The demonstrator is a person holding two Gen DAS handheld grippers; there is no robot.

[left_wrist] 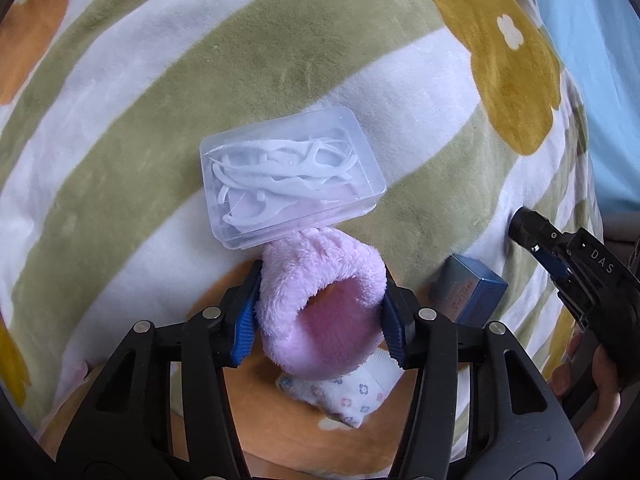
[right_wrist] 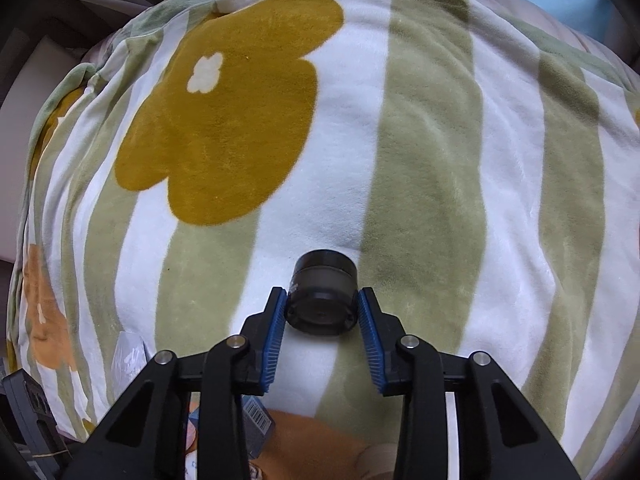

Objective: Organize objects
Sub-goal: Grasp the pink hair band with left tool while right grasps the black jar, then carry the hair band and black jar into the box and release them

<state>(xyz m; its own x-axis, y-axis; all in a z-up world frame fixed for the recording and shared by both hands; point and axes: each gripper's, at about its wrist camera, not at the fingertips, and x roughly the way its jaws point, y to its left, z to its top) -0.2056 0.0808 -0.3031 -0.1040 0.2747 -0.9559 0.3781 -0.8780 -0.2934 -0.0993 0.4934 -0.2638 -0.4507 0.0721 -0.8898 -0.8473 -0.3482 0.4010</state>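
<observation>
My left gripper (left_wrist: 320, 312) is shut on a fluffy pink band (left_wrist: 324, 300) and holds it just above the blanket. A clear plastic box of white floss picks (left_wrist: 288, 176) lies right beyond it. A white floral sock (left_wrist: 344, 396) lies under the band. A small blue box (left_wrist: 468, 292) sits to the right. My right gripper (right_wrist: 322, 316) is shut on a black cylindrical object (right_wrist: 322, 298) whose far end touches the blanket; this gripper also shows at the right edge of the left wrist view (left_wrist: 532, 232).
A green-and-white striped fleece blanket (right_wrist: 420, 160) with mustard and orange flowers covers the bed. A light blue sheet (left_wrist: 600, 60) lies beyond its edge. A barcoded box (right_wrist: 258, 420) and a dark device (right_wrist: 28, 412) sit low at the left in the right wrist view.
</observation>
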